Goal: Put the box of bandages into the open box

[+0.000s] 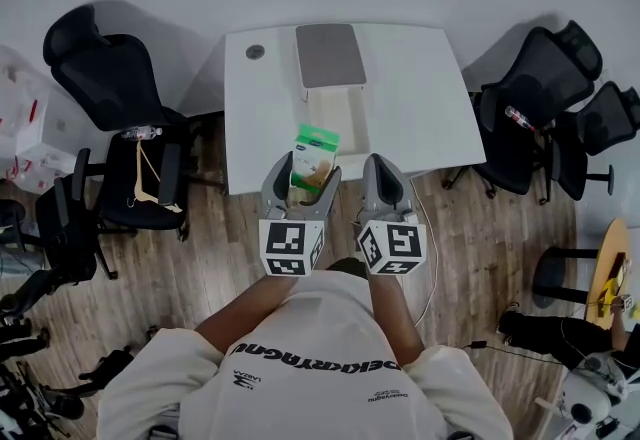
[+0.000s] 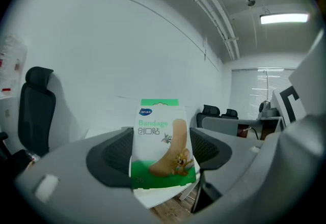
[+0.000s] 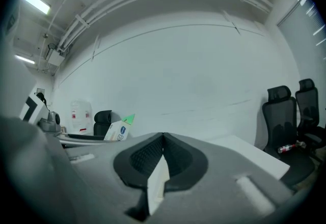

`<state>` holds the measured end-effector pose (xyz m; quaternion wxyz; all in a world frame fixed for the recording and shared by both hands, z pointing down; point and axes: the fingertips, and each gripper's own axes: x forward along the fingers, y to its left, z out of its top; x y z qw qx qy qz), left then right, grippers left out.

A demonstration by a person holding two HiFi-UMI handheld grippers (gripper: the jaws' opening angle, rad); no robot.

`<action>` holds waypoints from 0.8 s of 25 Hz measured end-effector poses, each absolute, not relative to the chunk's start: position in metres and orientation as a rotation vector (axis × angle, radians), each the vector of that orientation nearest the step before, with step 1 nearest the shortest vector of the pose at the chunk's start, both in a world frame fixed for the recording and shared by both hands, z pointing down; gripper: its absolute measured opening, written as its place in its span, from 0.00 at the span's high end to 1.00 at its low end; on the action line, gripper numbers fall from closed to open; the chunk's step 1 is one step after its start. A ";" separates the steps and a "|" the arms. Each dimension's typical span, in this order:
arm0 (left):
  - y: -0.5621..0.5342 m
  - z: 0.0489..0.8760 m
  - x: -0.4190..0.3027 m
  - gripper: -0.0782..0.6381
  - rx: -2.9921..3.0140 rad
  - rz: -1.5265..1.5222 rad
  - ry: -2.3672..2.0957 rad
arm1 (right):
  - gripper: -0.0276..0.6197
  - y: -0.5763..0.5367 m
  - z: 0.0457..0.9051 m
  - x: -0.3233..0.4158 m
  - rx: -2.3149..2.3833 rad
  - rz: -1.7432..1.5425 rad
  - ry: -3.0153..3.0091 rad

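Honestly, left claw [image 1: 306, 176] pinches the box of bandages [image 2: 162, 141] low, so it could pivot loose before the open box [image 1: 347, 120] ahead; right claw [image 3: 162, 154] looks closed, empty.

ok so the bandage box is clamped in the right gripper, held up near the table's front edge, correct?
Wrong gripper. The left gripper is shut on the bandage box, as the left gripper view shows. The right gripper is shut on nothing. The rest stands: the box is held up near the table's front edge.
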<state>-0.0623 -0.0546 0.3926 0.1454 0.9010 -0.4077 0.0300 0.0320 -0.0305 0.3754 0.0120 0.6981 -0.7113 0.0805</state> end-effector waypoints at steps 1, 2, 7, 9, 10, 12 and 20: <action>-0.057 0.395 -0.060 0.39 2.594 0.092 -1.170 | 0.96 -0.033 0.376 0.034 2.179 0.255 -2.214; -0.058 0.397 -0.057 0.39 2.593 0.099 -1.166 | 0.96 -0.035 0.377 0.036 2.181 0.260 -2.210; -0.071 0.404 -0.045 0.39 2.580 0.122 -1.178 | 0.96 -0.048 0.385 0.046 2.148 0.283 -2.228; -0.078 0.410 -0.041 0.39 2.574 0.141 -1.194 | 0.96 -0.056 0.387 0.048 2.126 0.285 -2.251; -0.081 0.413 -0.039 0.39 2.570 0.149 -1.204 | 0.96 -0.060 0.387 0.050 2.115 0.282 -2.263; -0.089 0.417 -0.033 0.39 2.559 0.160 -1.227 | 0.96 -0.069 0.388 0.055 2.094 0.279 -2.284; -0.113 0.426 -0.008 0.39 2.499 0.191 -1.310 | 0.96 -0.097 0.396 0.083 2.015 0.322 -2.331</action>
